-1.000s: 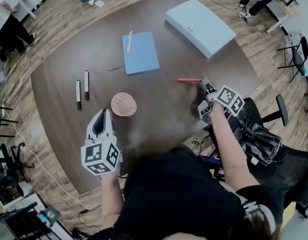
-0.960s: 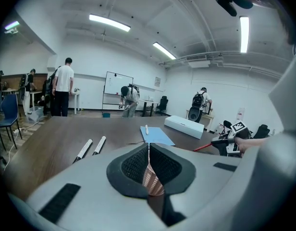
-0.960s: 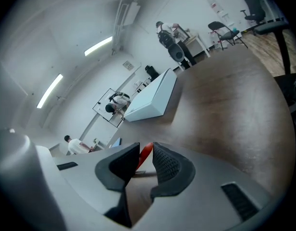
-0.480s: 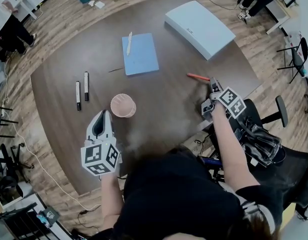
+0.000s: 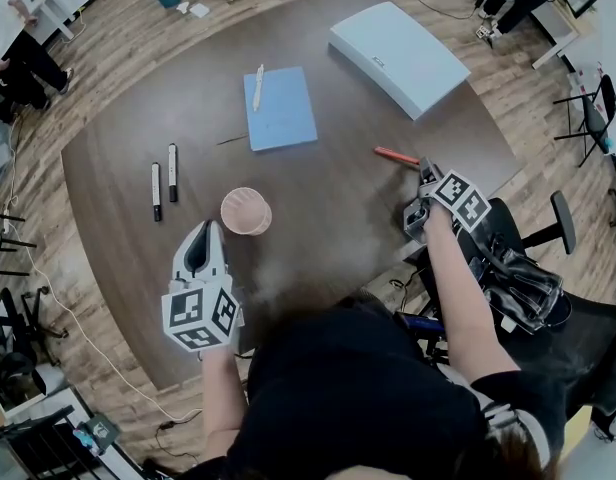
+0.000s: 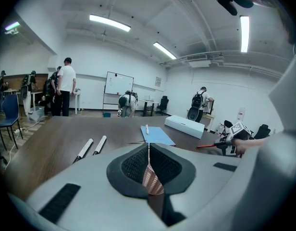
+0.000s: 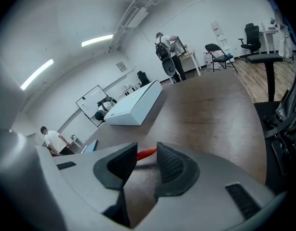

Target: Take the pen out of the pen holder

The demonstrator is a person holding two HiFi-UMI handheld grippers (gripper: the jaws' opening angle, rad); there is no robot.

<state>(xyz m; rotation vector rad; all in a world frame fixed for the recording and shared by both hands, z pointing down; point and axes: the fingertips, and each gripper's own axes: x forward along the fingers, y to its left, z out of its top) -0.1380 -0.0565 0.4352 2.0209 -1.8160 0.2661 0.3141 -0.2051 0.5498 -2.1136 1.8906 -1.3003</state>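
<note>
Since a second ago, the right tongs (image 5: 424, 171) have been carried toward the right side of the desk (image 5: 328, 233). The red pen (image 5: 396, 155) has been taken along and re-angled. The left tongs (image 5: 210, 230) and the pen holder (image 5: 246, 211) are being kept where they were.

Head view: the pen is lying flat on the desk, well apart from the pen holder, with its near end at the tips of the right tongs. The pen holder is standing upright and looks empty. Its near rim is being touched by the left tongs.

Left gripper view: the pads are being held almost pressed together. The ribbed pink wall of the pen holder (image 6: 152, 179) appears to be pinched between them.

Right gripper view: the jaws are being spread. The pen's red end (image 7: 146, 153) is showing between the pads, and neither pad is pressing on it.

Judgement: the removal itself is being taken as done, and the step in hand is the release. The next move calls for the right tongs to be drawn straight back, clear of the pen, so that it is not nudged or rolled.
</note>
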